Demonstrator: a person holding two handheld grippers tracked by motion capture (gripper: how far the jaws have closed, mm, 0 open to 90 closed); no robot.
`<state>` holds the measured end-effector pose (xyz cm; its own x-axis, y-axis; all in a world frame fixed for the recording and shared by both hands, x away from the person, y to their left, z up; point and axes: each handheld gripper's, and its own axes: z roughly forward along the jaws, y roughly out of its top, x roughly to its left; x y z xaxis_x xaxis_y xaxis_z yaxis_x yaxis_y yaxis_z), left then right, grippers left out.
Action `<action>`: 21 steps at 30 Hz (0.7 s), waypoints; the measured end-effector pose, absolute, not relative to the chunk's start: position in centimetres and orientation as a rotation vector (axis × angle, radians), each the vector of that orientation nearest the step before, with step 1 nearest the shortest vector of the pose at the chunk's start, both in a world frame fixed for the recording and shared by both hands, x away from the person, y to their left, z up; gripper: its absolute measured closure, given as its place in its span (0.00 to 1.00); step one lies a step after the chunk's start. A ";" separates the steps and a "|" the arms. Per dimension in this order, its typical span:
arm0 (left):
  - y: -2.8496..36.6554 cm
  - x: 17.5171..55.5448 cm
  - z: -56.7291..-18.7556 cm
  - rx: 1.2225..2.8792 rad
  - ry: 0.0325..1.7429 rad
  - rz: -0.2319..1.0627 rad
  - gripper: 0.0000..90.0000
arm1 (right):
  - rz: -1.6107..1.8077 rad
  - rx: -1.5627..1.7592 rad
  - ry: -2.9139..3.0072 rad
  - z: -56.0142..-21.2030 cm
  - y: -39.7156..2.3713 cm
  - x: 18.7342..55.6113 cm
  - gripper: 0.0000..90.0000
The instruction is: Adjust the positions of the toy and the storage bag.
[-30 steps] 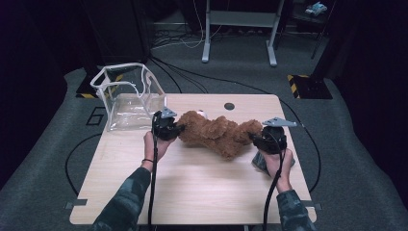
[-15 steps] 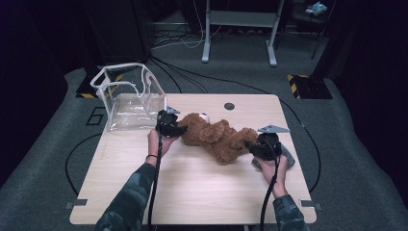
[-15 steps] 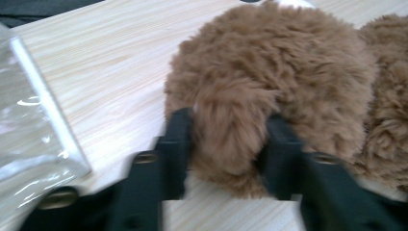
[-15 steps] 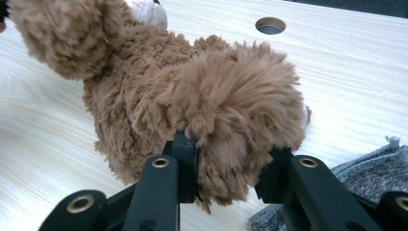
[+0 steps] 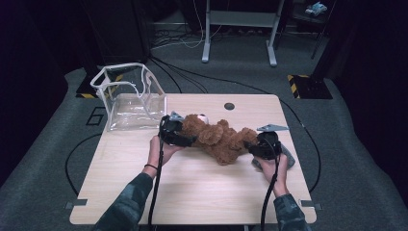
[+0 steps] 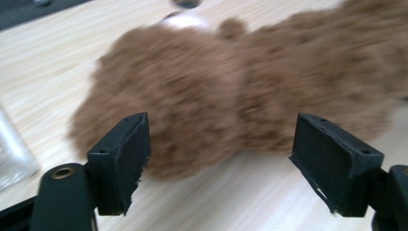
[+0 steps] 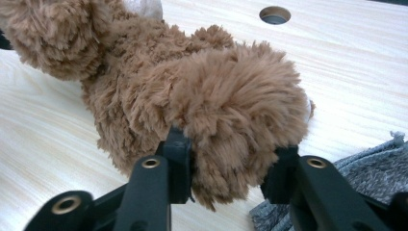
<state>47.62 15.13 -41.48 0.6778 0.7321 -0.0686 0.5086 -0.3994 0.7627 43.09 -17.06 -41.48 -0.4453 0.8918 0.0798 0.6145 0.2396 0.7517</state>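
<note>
My left tool (image 6: 219, 163) has just been spreading off the teddy bear (image 5: 219, 137); my right tool (image 7: 231, 166) pinches its leg, anchoring it on the desk (image 5: 202, 192).

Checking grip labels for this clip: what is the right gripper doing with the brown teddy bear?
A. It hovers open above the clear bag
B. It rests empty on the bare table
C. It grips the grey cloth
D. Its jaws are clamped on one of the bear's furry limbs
D: in the right gripper view, the right gripper has both black jaws pressed into a furry limb of the teddy bear, with the grey cloth lying untouched beside it.
</note>
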 end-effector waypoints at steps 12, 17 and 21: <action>9.9 46.2 -40.0 2.103 0.830 0.349 0.19 | 1.106 1.438 2.190 -40.8 -18.5 43.1 0.24; 8.7 46.3 -39.9 2.108 0.770 0.375 0.39 | 1.161 1.456 2.138 -40.2 -20.1 42.8 0.16; 8.6 45.9 -40.8 2.126 0.737 0.402 0.68 | 1.168 1.492 2.099 -40.0 -21.1 43.0 0.16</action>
